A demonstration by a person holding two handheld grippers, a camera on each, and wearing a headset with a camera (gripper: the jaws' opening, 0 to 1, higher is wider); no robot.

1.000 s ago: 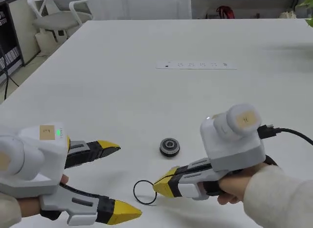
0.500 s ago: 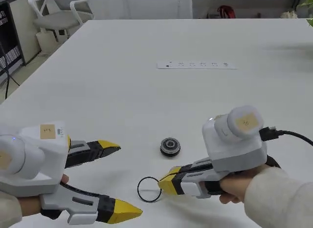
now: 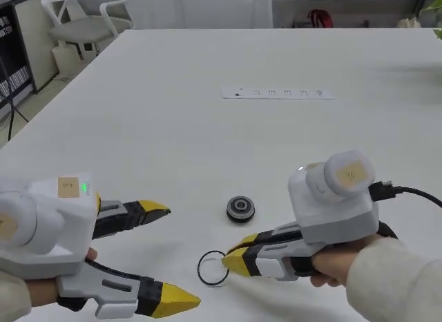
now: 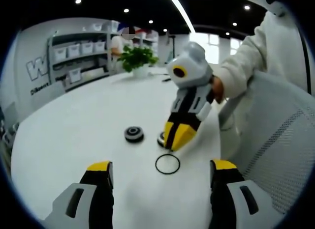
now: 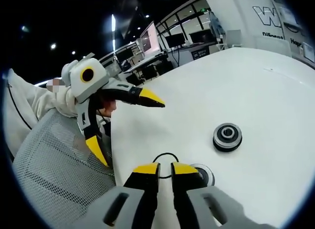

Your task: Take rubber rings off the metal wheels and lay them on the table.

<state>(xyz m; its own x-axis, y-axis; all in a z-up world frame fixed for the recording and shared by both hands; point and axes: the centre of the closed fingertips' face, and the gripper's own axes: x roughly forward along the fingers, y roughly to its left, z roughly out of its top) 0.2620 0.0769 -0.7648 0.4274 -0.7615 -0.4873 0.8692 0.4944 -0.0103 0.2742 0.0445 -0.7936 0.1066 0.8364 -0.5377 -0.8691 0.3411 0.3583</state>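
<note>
A black rubber ring (image 3: 212, 268) lies flat on the white table (image 3: 207, 128). My right gripper (image 3: 230, 258) is shut on its right edge, the jaws almost together. In the right gripper view the rubber ring (image 5: 165, 156) arcs out from behind my right gripper (image 5: 165, 169). One metal wheel (image 3: 239, 209) stands free beyond the ring. A second wheel (image 5: 204, 174) sits right beside the right jaw. My left gripper (image 3: 169, 256) hangs open to the ring's left, apart from it. In the left gripper view the ring (image 4: 168, 164) lies just ahead of my left gripper (image 4: 162, 166).
A white strip with small dark marks (image 3: 277, 93) lies farther back on the table. An office chair (image 3: 86, 18) stands past the table's far left corner. A cable (image 3: 414, 192) runs off the right gripper. Bare tabletop stretches all around the wheels.
My right gripper has slid a little to the right, and the rubber ring has moved with it. The left gripper and the free wheel stayed where they were.
</note>
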